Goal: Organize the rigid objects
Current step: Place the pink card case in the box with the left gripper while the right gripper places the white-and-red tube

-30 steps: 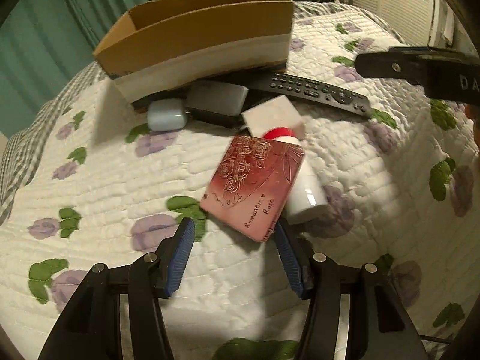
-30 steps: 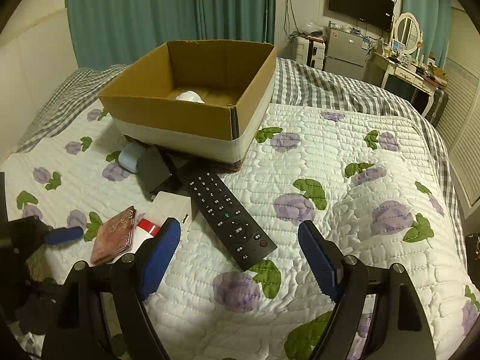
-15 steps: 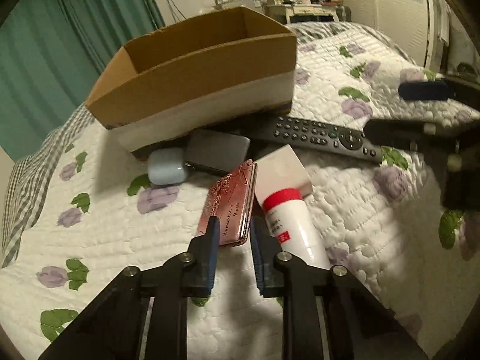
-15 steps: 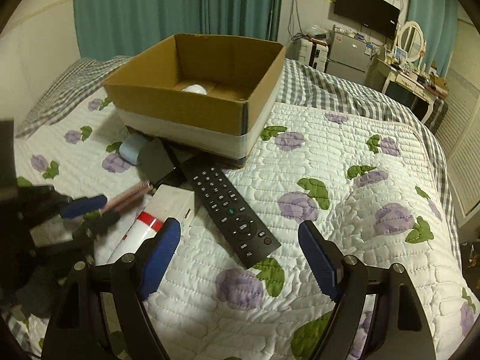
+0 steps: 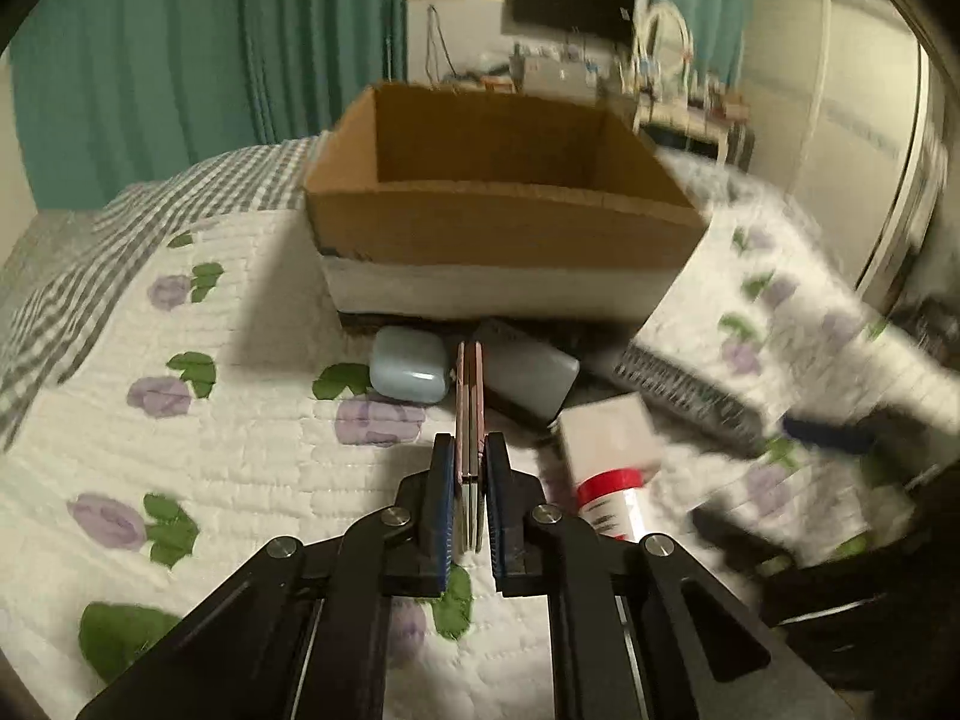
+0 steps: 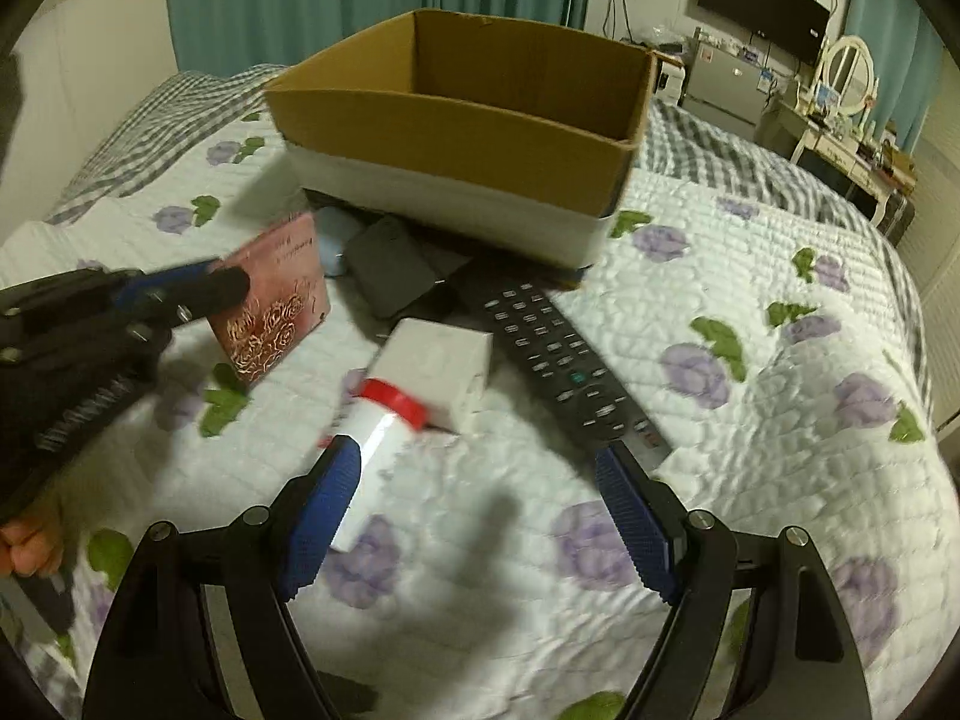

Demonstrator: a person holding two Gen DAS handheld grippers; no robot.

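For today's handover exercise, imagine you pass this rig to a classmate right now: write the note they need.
Left gripper: shut on the pink rose case, held edge-on above the quilt.
Right gripper: open, empty, over the red-capped tube.
Still on the quilt before the cardboard box: tube, white box, remote, dark case, pale blue case.
Done: case picked up.
Left: put it in the box, then the rest.
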